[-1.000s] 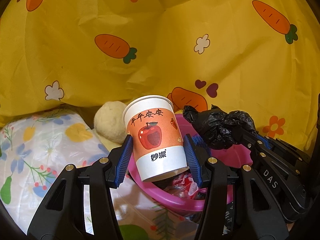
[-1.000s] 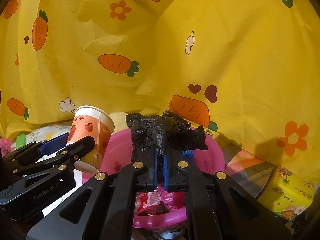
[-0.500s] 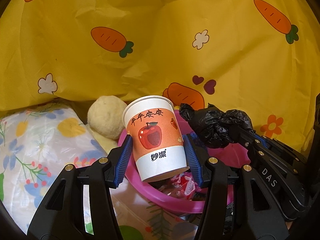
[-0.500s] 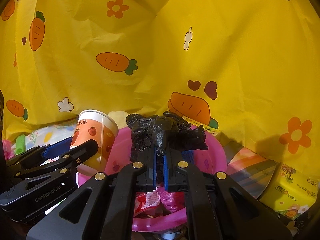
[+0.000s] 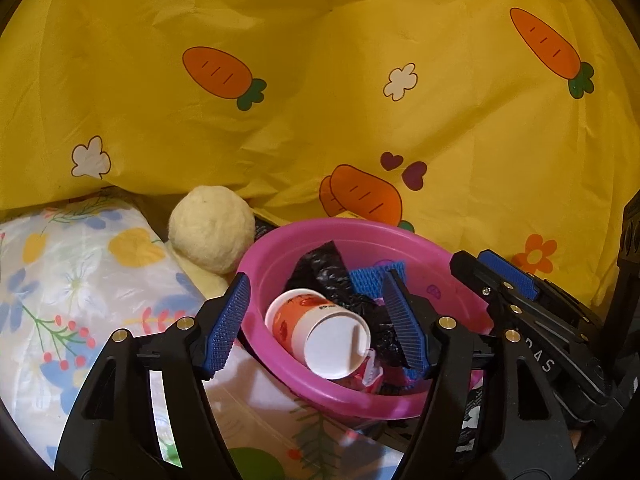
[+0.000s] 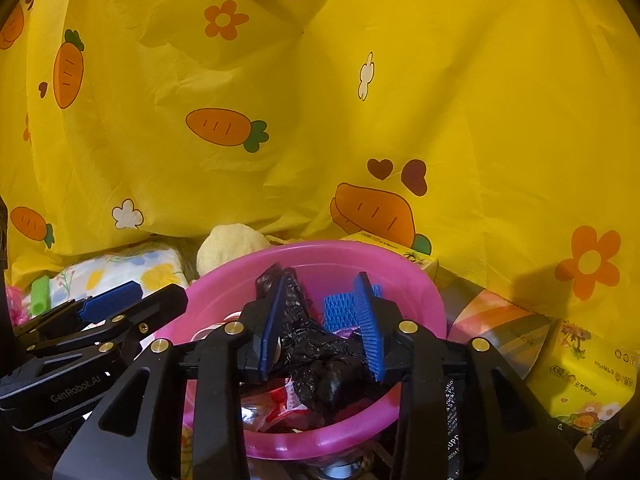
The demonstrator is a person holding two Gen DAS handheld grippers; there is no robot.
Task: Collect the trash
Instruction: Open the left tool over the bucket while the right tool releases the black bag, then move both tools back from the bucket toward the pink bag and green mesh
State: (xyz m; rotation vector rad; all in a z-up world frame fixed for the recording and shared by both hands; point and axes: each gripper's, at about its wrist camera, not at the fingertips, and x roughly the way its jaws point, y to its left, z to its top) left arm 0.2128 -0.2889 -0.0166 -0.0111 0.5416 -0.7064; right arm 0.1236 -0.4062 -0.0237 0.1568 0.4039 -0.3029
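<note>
A yellow carrot-print cloth (image 5: pixel 320 92) fills the background of both views. Below it, at left, lies a floral plastic-wrapped pack (image 5: pixel 80 280), with a cream fuzzy ball (image 5: pixel 212 232) just beside the rim of a pink basin (image 5: pixel 360 232). In the right wrist view a yellow tissue pack (image 6: pixel 588 376) sits to the right of the basin.

The basin holds the trash. A paper cup (image 5: pixel 320 332) with red apple print lies on its side in it, white base toward the camera, resting against a crumpled black plastic bag (image 6: pixel 320 352). A blue mesh piece (image 5: pixel 372 280) and red wrappers (image 6: pixel 280 400) lie among them.

The left gripper (image 5: pixel 320 328) hangs over the basin; its jaws have just been opening and stand wide, clear of the cup lying between them. The right gripper (image 6: pixel 320 320) has also just been opening its jaws; they stand apart, the left one against the bag's folds without pinching it.
</note>
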